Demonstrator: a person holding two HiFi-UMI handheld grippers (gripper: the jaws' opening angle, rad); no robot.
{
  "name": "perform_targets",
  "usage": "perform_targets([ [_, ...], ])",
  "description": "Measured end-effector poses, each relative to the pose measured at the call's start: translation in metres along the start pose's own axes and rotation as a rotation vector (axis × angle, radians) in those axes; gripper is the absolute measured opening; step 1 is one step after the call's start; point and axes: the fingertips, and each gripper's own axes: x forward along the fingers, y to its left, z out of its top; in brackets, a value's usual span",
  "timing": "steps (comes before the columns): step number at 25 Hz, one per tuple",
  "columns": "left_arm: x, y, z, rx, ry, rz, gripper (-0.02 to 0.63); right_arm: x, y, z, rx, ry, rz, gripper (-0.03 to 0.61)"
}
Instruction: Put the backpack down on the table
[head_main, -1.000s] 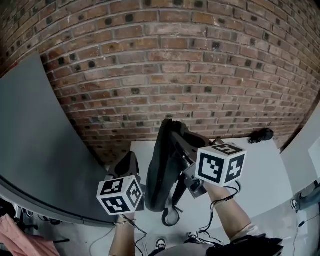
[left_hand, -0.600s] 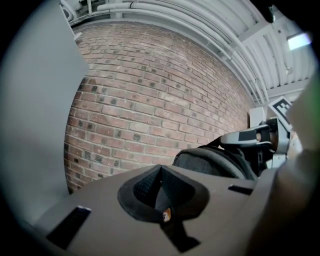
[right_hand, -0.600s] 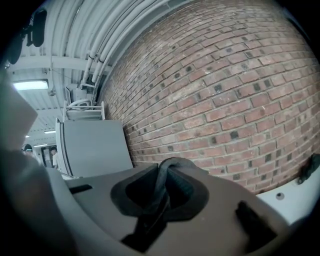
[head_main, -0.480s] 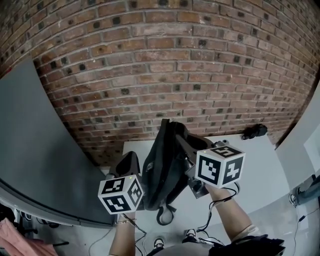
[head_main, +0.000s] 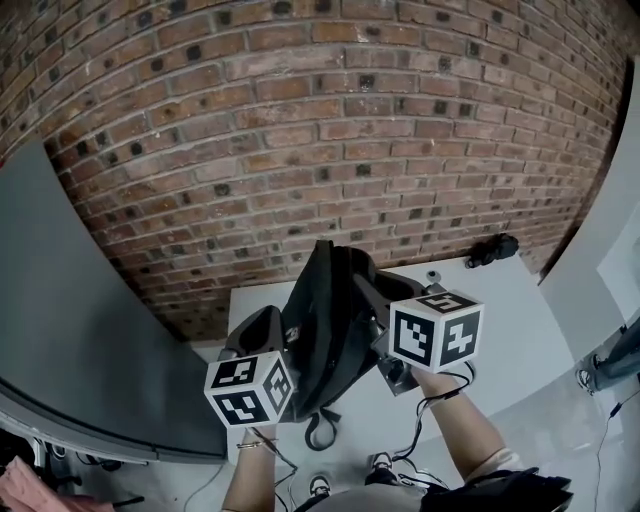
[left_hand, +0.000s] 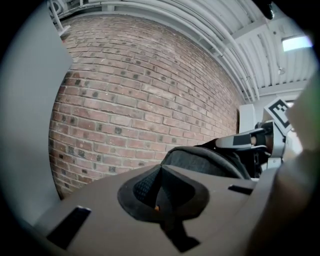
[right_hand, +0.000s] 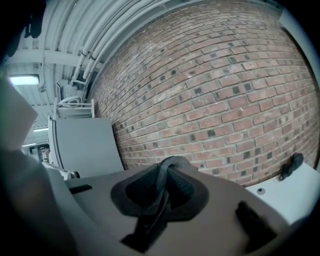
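Note:
A black backpack (head_main: 325, 325) hangs upright between my two grippers, its lower loop over the near edge of the white table (head_main: 510, 300). My left gripper (head_main: 265, 335) is at its left side, shut on a black strap (left_hand: 150, 187) of the backpack. On the right, my right gripper (head_main: 368, 305) is shut on another black strap (right_hand: 165, 185). In the left gripper view the backpack's grey mesh back (left_hand: 205, 160) rises beyond the jaws, with the right gripper (left_hand: 260, 142) behind it. Whether the pack's bottom touches the table is hidden.
A brick wall (head_main: 320, 130) stands right behind the table. A small black object (head_main: 492, 248) lies at the table's far right and a small round fitting (head_main: 432, 275) beside it. A tall grey panel (head_main: 80, 330) borders the left side. Cables trail on the floor near my feet.
Both grippers have carried the backpack forward toward the brick wall and slightly lower, so it now hangs further over the table. Both grips are unchanged.

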Motion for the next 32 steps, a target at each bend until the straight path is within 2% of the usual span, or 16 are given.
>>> perform_targets([
  [17,0.023,-0.054,-0.026,0.011,0.053,-0.079,0.012,-0.033,-0.050,-0.021,0.055,-0.004,-0.085,0.052],
  [32,0.041,-0.096,-0.040,0.038,0.091,-0.142,0.014,-0.060,-0.095,-0.043,0.047,0.026,-0.192,0.052],
])
